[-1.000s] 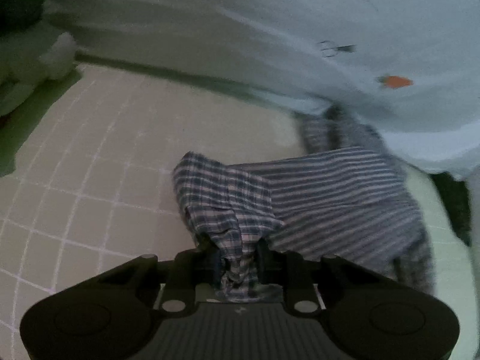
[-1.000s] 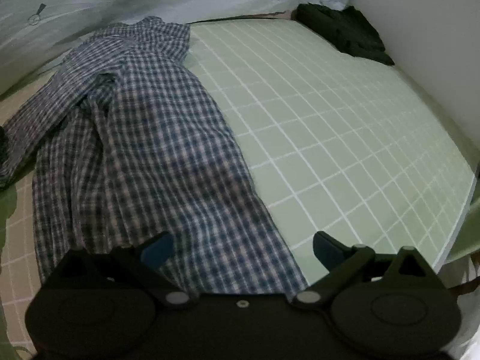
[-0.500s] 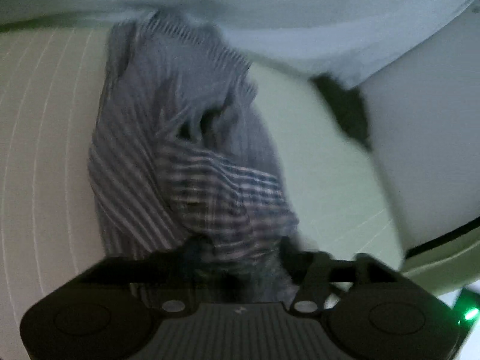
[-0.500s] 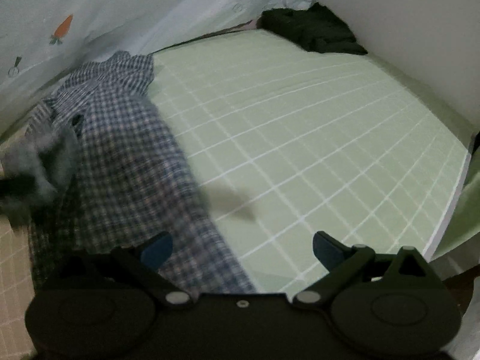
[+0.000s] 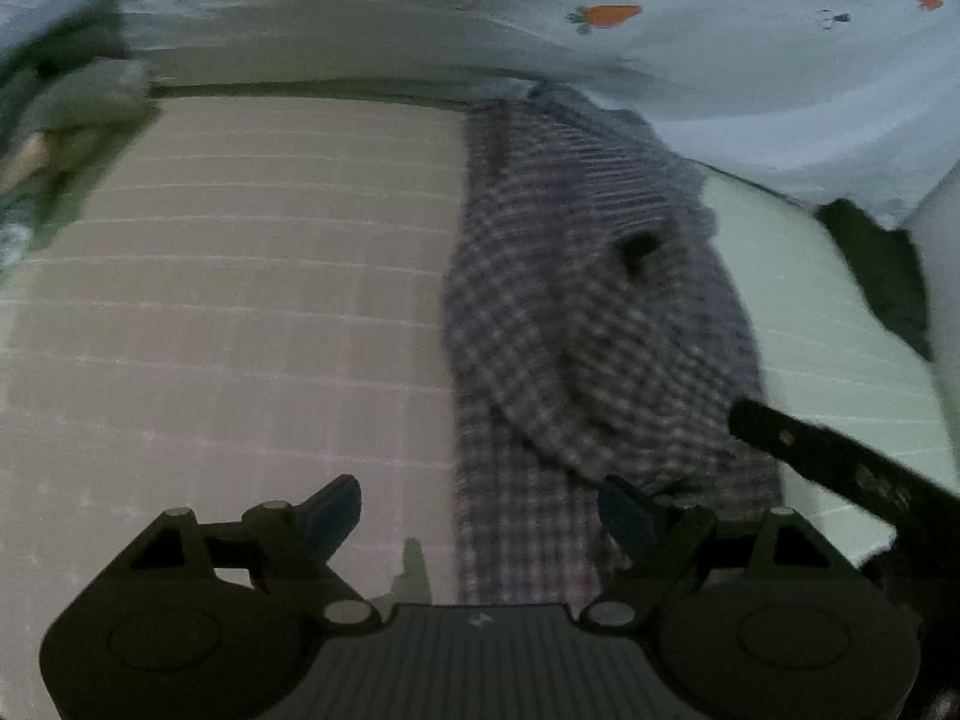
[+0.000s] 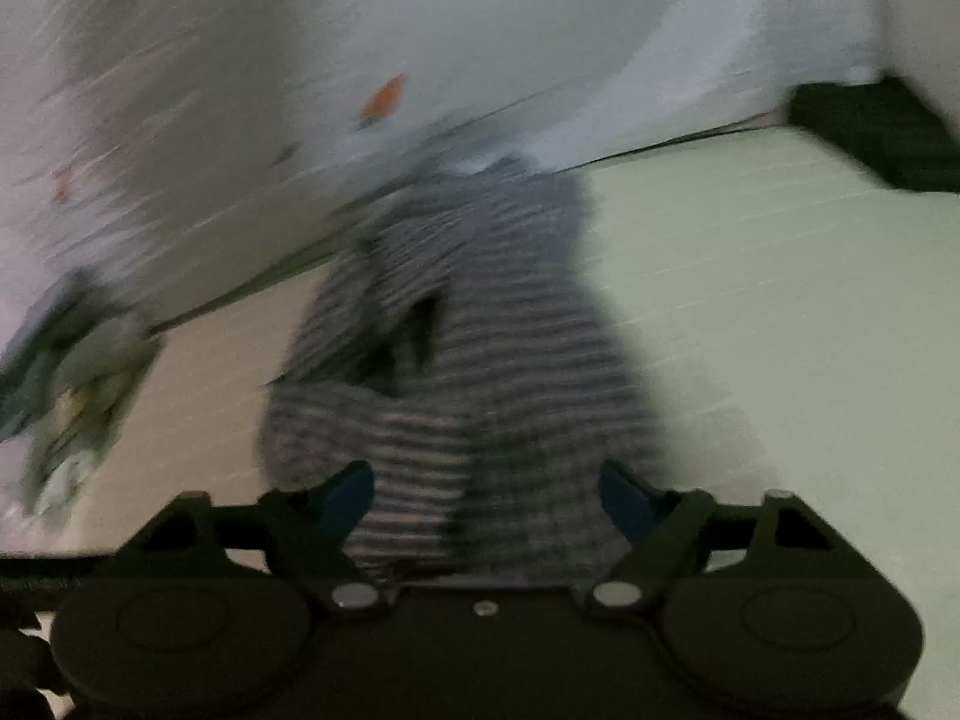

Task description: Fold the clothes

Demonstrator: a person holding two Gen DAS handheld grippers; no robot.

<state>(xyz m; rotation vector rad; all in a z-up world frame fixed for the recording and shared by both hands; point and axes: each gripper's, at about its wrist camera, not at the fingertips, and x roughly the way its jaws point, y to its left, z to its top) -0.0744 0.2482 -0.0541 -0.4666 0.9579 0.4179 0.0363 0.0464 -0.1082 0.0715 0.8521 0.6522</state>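
1. The left claw is spread wide apart with nothing between its blue-tipped fingers; it hangs above the bed sheet at the near left edge of the checked shirt.
2. The checked shirt lies in a long, rumpled strip on the bed, running from the near side up to the carrot-print quilt at the far side. One layer is folded over on top, with a rounded lower edge near the left claw's right finger.
3. The shirt's left edge is fairly straight; left of it the gridded sheet lies flat as far as a blurred heap of fabric at the far left corner.
4. Right of the shirt a strip of pale green sheet runs to the bed's right edge, where a dark garment lies against the wall.
5. A dark bar crosses the right side of the left wrist view over the shirt's right edge; what it belongs to cannot be told.
6. The right claw is also wide apart and grips nothing; the right wrist view is heavily blurred, with the checked shirt lying between and beyond its fingers.
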